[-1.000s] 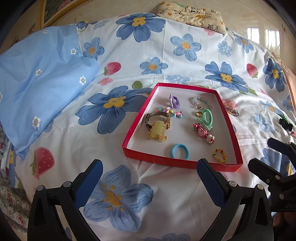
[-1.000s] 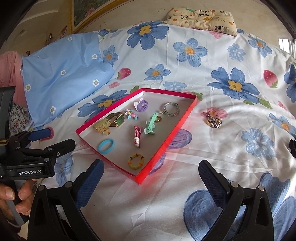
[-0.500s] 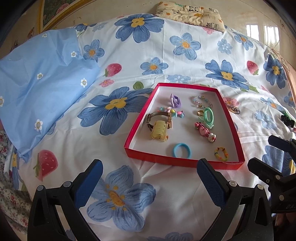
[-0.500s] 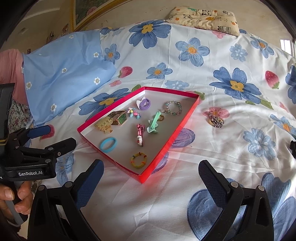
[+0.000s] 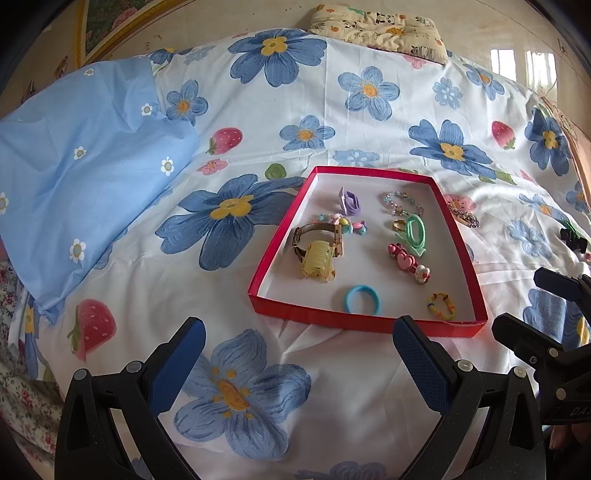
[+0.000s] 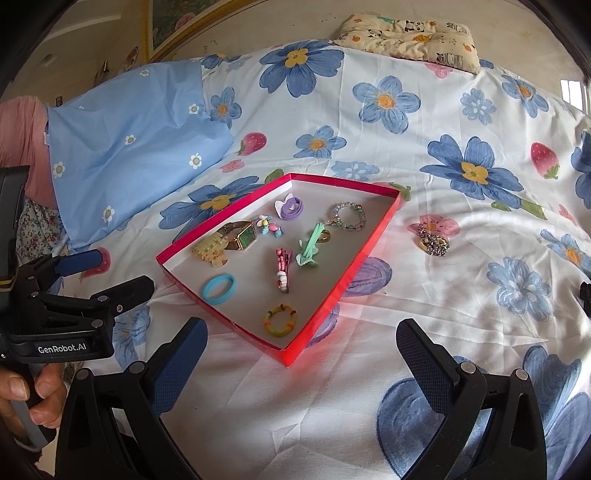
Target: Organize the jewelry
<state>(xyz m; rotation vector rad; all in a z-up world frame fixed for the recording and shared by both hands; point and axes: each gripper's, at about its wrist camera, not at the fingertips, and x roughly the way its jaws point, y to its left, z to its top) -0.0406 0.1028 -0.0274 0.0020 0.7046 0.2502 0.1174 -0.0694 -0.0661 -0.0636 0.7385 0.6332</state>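
Note:
A shallow red tray [image 5: 266, 264] [image 6: 373, 242] lies on the flowered bedsheet and holds several pieces: a gold watch [image 5: 317, 234] [image 6: 240, 234], a yellow claw clip [image 5: 317, 260], a blue ring band [image 5: 362, 299] [image 6: 218, 288], a beaded bracelet [image 6: 349, 216] and a striped ring [image 6: 280, 319]. A sparkly bracelet [image 6: 433, 242] [image 5: 463, 216] rests on the sheet to the right of the tray. My left gripper [image 5: 299, 354] [image 6: 99, 277] hovers open in front of the tray. My right gripper [image 6: 301, 356] [image 5: 532, 306] is open too, near the tray's front corner. Both are empty.
A light blue pillow [image 5: 74, 177] lies at the left. A patterned cushion [image 6: 410, 35] sits at the far edge of the bed. A small black item [image 5: 572, 240] lies on the sheet at the far right. A hand [image 6: 26, 398] holds the left gripper's handle.
Both cameras have shifted slightly, so the tray sits a little further right and lower in each view. Nothing has been picked up or moved.

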